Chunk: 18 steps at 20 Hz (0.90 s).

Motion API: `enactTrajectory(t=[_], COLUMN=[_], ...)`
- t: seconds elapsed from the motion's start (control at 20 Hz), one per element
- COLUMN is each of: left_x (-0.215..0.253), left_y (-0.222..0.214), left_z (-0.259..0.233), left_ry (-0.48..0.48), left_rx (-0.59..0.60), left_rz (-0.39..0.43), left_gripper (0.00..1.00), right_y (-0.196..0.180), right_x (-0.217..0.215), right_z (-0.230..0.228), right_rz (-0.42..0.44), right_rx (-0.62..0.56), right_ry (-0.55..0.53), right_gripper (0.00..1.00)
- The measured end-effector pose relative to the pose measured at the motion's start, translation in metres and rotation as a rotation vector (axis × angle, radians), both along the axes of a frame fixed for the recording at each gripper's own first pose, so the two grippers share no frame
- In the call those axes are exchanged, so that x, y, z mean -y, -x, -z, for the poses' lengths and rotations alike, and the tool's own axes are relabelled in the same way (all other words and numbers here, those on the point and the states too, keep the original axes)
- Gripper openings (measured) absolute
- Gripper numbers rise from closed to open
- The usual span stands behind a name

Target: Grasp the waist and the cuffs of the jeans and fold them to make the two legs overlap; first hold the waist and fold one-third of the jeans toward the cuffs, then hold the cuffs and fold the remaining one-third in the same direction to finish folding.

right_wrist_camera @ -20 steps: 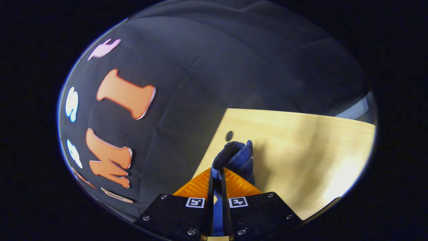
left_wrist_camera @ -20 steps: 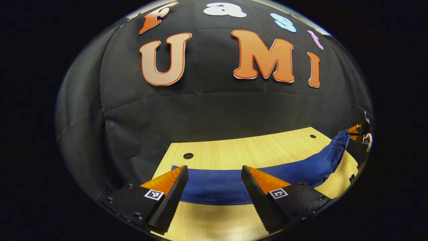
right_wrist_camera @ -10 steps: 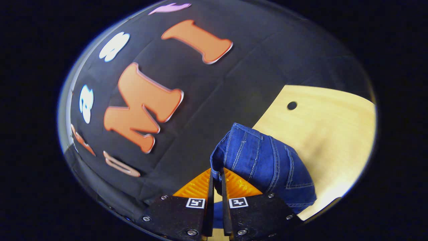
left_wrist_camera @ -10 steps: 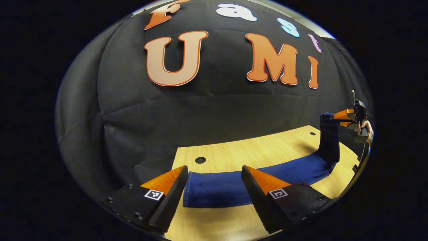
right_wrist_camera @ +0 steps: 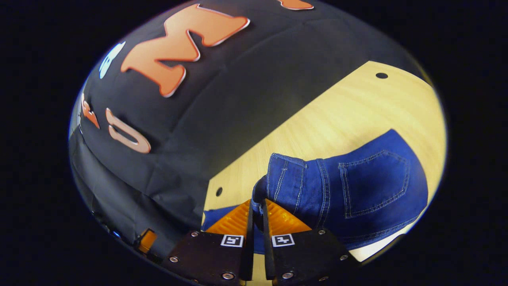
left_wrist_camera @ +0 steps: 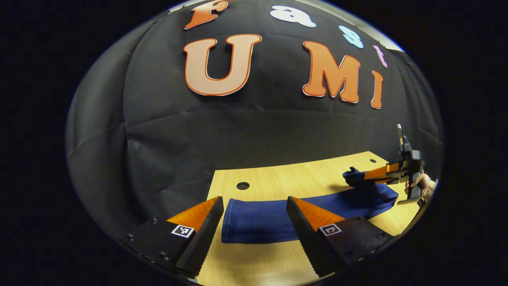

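— So where do the jeans (left_wrist_camera: 258,220) lie?

— Along the wooden table (left_wrist_camera: 293,182), legs stacked one on the other. In the left gripper view the cuff end (left_wrist_camera: 232,222) rests flat on the wood between the fingers of the left gripper (left_wrist_camera: 254,226), while the far end rises off the table toward the right gripper (left_wrist_camera: 357,176).

— And the waist (right_wrist_camera: 285,178)?

— Lifted and doubled back over the legs. In the right gripper view the waistband curls up just ahead of the right gripper (right_wrist_camera: 256,216), and a back pocket (right_wrist_camera: 375,182) faces the camera beside it.

— How does the right gripper stand?

— Pressed together, both orange fingers (right_wrist_camera: 234,220) pinching a fold of the denim at the waist. The left gripper view shows a hand (left_wrist_camera: 420,184) holding it from behind, above the table.

— The left gripper?

— Spread wide, its fingers (left_wrist_camera: 198,214) well apart and touching no cloth, one on each side of the cuff end; whether it hovers or rests on the table cannot be told.

— Anything else around?

— Round holes in the tabletop, one (left_wrist_camera: 242,185) just beyond the cuffs, and the black cloth wall (left_wrist_camera: 246,131) behind.
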State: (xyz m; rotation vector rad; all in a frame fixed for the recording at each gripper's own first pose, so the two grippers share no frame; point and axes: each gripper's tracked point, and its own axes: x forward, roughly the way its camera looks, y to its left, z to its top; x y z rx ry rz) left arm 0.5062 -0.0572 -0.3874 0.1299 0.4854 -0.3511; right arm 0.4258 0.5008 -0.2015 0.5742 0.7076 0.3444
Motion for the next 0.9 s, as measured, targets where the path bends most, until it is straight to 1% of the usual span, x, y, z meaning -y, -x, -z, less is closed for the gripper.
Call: enactTrajectory(t=[0.15,0.25,0.3,0.4,0.45,0.5,0.55,0.6,0.65,0.7,0.75,0.8,0.9], left_x=[-0.01,-0.015,-0.018,-0.025,-0.028,-0.033,-0.041,-0.054,-0.058,-0.065,-0.071,-0.077,-0.08], left_y=[0.004,0.005,0.005,0.007,0.007,0.008,0.012,0.014,0.013,0.011,0.012,0.013,0.012], left_z=[0.012,0.019,0.018,0.019,0.021,0.022,0.024,0.025,0.039,0.05,0.062,0.075,0.095], left_ry=[0.016,0.031,0.039,0.062,0.078,0.103,0.13,0.174,0.227,0.289,0.35,0.402,0.514], left_rx=[-0.019,-0.028,-0.03,-0.036,-0.047,-0.064,-0.085,-0.117,-0.149,-0.199,-0.257,-0.321,-0.437], left_rz=[-0.027,-0.05,-0.064,-0.092,-0.109,-0.127,-0.151,-0.19,-0.229,-0.276,-0.314,-0.349,-0.385], left_gripper=[0.98,0.98,0.98,0.98,0.99,0.98,0.98,0.99,0.98,0.99,0.97,0.97,0.97], right_y=[0.011,0.02,0.025,0.026,0.023,0.024,0.023,0.021,0.02,0.02,0.018,0.017,0.017], right_x=[-0.016,-0.022,-0.028,-0.032,-0.029,-0.018,-0.008,0.001,0.01,0.02,0.026,0.033,0.046], right_z=[0.05,0.072,0.077,0.06,0.053,0.046,0.034,0.019,0.005,-0.013,-0.029,-0.044,-0.069], right_rz=[-0.02,-0.04,-0.049,-0.059,-0.05,-0.041,-0.034,-0.03,-0.025,-0.017,-0.012,-0.007,-0.005], right_rx=[-0.05,-0.097,-0.106,-0.094,-0.081,-0.074,-0.058,-0.031,-0.005,0.018,0.04,0.059,0.08], right_ry=[0.065,0.115,0.104,0.06,0.071,0.089,0.109,0.118,0.12,0.117,0.106,0.093,0.067], right_gripper=[0.12,0.12,0.12,0.47,0.64,0.82,0.96,0.96,0.96,0.96,0.96,0.96,0.95])
